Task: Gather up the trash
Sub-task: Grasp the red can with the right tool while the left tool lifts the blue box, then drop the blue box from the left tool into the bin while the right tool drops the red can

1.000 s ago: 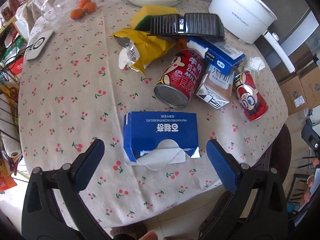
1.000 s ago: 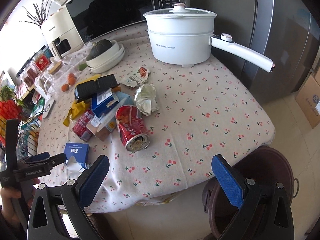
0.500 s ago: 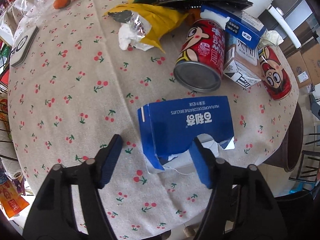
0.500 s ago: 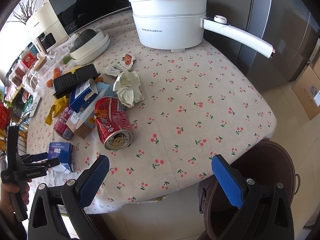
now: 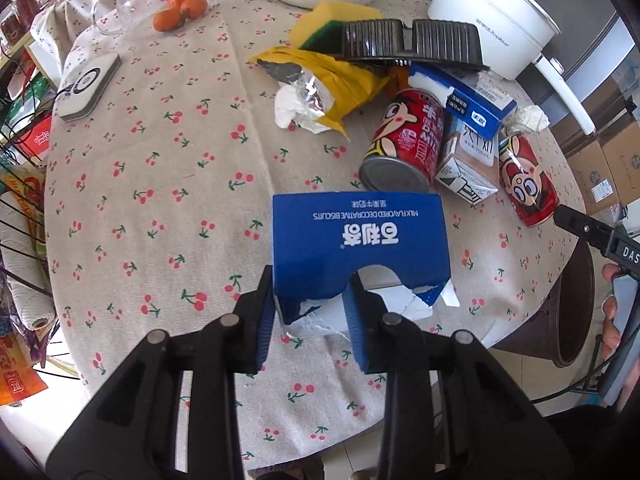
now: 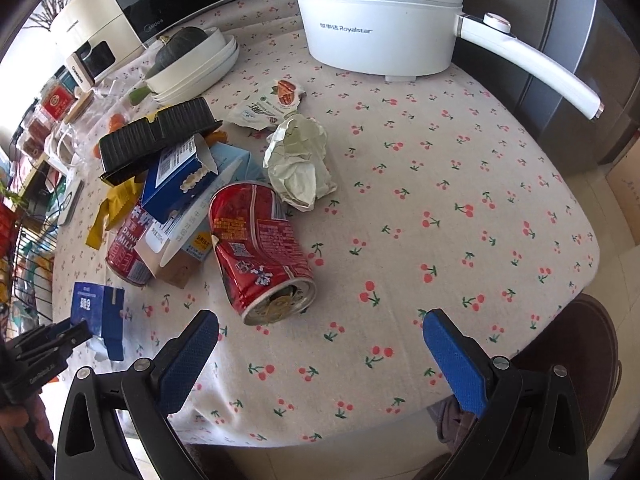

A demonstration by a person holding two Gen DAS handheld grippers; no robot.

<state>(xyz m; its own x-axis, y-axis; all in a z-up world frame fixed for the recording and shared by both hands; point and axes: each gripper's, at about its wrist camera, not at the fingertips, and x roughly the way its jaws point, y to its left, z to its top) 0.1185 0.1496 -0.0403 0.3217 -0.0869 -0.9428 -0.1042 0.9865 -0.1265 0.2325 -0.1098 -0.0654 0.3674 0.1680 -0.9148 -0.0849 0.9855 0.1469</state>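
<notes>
A torn blue biscuit box (image 5: 356, 240) sits at the near edge of the cherry-print tablecloth (image 5: 160, 200). My left gripper (image 5: 309, 282) has its jaws closing on the box's torn left end, and the blue pads press its sides. In the right wrist view the same box (image 6: 96, 306) is tipped up in the left gripper (image 6: 68, 334). My right gripper (image 6: 320, 320) is open and holds nothing; it hovers just in front of a dented red can (image 6: 260, 256) lying on its side. Behind the can lies a crumpled paper wad (image 6: 300, 164).
More litter is piled mid-table: a second red can (image 5: 408, 140), a milk carton (image 5: 468, 164), a yellow wrapper (image 5: 336, 84), a black ribbed tray (image 5: 412, 42). A white pot (image 6: 376, 28) stands at the back. A brown bin (image 6: 580, 360) sits below the table's edge.
The left jaws went from wide open to closed on the blue box's end, and the box now looks raised. The right gripper dropped lower and closer to the dented red can.
</notes>
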